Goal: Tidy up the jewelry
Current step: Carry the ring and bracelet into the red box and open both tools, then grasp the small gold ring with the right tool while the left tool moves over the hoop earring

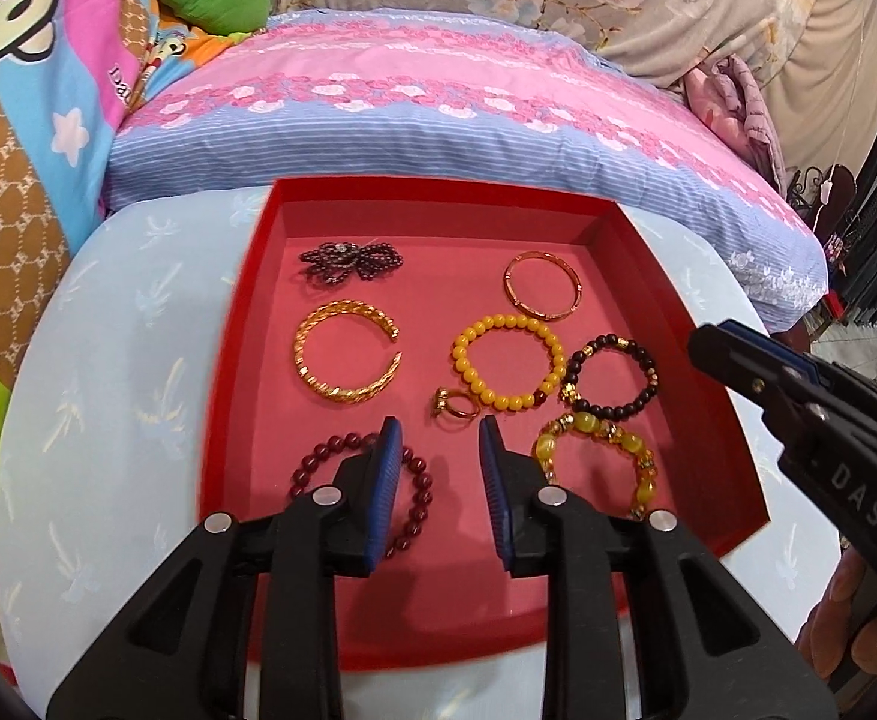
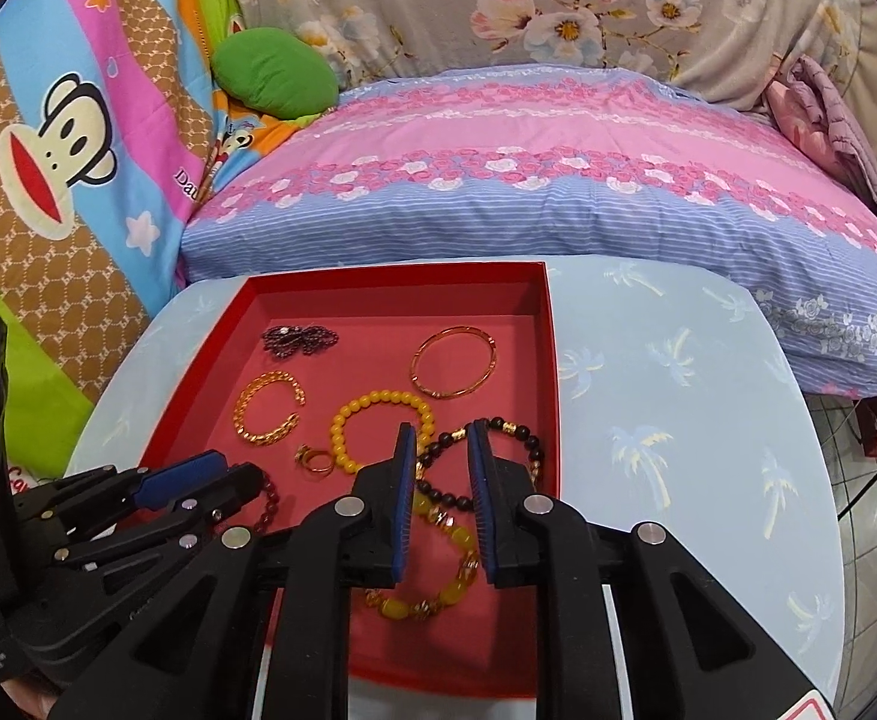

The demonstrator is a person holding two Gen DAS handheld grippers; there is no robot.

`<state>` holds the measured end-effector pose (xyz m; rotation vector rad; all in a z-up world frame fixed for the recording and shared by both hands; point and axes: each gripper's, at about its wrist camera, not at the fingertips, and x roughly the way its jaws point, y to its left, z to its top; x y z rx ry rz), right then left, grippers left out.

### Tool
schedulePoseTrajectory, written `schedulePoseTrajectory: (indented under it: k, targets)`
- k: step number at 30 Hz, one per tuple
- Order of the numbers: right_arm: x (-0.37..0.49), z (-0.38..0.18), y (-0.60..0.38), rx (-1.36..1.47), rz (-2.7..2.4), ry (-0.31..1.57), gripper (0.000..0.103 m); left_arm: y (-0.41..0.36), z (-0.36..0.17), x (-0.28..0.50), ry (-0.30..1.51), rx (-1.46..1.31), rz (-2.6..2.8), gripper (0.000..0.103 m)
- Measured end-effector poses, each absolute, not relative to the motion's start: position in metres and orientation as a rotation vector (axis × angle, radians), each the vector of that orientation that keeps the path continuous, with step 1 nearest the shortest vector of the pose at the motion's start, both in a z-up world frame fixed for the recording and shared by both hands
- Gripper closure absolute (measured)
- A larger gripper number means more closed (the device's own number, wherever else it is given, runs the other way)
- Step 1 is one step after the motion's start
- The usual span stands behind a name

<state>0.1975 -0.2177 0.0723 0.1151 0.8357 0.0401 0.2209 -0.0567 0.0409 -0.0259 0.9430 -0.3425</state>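
Both grippers' jaws stand parted and hold nothing: the left gripper hangs over the near part of the red tray, beside the dark red bead bracelet, and the right gripper over the black bead bracelet and amber bracelet. Farther back lie the yellow bead bracelet, gold cuff, thin bangle, ring and dark bead cluster.

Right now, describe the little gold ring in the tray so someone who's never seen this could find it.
Look in the red tray on the pale blue table. Near its middle lies the yellow bead bracelet; the gold ring sits at that bracelet's lower left edge. It is far smaller than every bracelet around it.
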Motion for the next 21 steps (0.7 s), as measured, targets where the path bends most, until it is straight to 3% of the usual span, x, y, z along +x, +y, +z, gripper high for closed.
schedulePoseTrajectory:
  k: [3, 21]
  targets:
    - [0.181, 0.075, -0.213, 0.114, 0.052, 0.833, 0.078, -0.048, 0.047, 0.211, 0.931, -0.028, -0.335, 0.077]
    - [0.093, 0.04, -0.172, 0.11, 0.128, 0.941, 0.078, 0.005, 0.058, 0.135, 0.899, -0.051, -0.293, 0.073]
